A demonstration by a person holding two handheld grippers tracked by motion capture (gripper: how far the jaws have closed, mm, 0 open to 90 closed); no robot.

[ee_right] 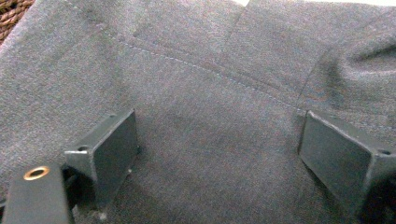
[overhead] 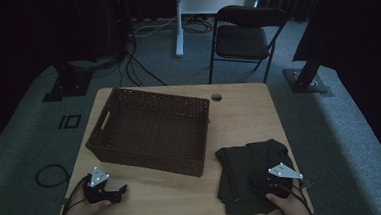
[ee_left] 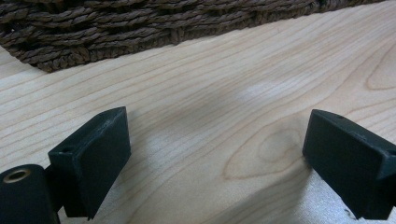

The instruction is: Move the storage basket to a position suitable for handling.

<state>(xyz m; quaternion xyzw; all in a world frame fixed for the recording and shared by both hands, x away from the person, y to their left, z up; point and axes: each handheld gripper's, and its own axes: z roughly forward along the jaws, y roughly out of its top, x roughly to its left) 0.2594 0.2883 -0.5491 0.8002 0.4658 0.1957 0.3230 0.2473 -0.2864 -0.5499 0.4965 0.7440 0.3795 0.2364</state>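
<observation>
A: From the high view, where does the dark garment lie?
B: Folded at the near right corner of the worktop, well right of the wicker basket. The right tool hovers over its near part; the left tool sits far off by the near left edge, so the right hand is clearly nearer.

A: Left gripper view?
B: Jaws spread wide, nothing between them, bare wood below and the basket wall ahead.

A: Right gripper view?
B: Jaws released too, straddling grey cloth directly beneath; a stitched seam runs across just ahead. I'd judge straight down is the way to pinch.
</observation>
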